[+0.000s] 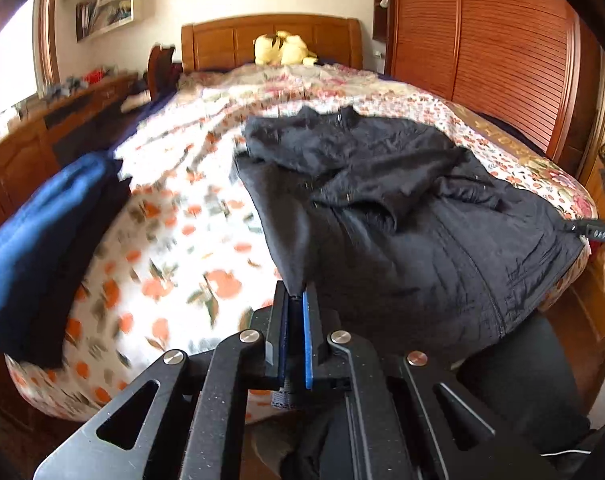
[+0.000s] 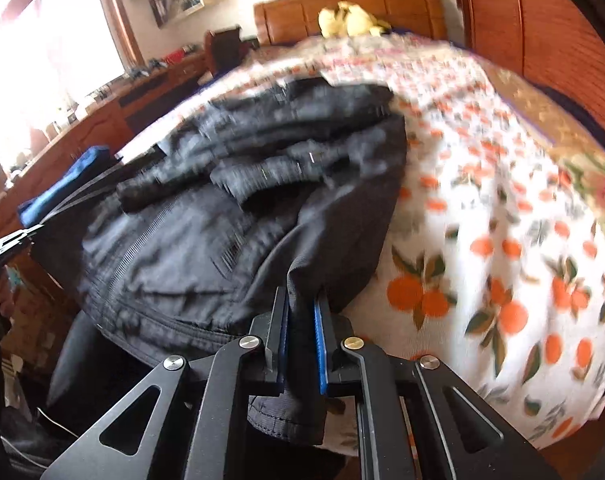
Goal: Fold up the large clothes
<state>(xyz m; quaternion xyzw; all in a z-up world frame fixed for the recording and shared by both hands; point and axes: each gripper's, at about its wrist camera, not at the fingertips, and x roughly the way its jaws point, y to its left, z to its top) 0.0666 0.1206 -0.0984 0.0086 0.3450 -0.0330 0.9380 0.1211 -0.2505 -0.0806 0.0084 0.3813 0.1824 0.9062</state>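
Observation:
A black jacket (image 1: 382,208) lies on the bed, sleeves folded over its front, its hem hanging over the near edge. My left gripper (image 1: 296,300) is shut on the jacket's left hem corner. My right gripper (image 2: 302,304) is shut on the jacket's (image 2: 206,232) right hem corner, at the bed's near edge. The right gripper also shows at the far right of the left wrist view (image 1: 598,232), and the left gripper at the far left of the right wrist view (image 2: 10,240).
The bed has an orange-flowered cover (image 1: 174,216) (image 2: 482,220). A folded blue garment (image 1: 42,240) (image 2: 62,184) lies at its left edge. A yellow plush toy (image 1: 282,50) sits by the wooden headboard. A wooden dresser (image 1: 30,148) stands left, a slatted wardrobe (image 1: 502,52) right.

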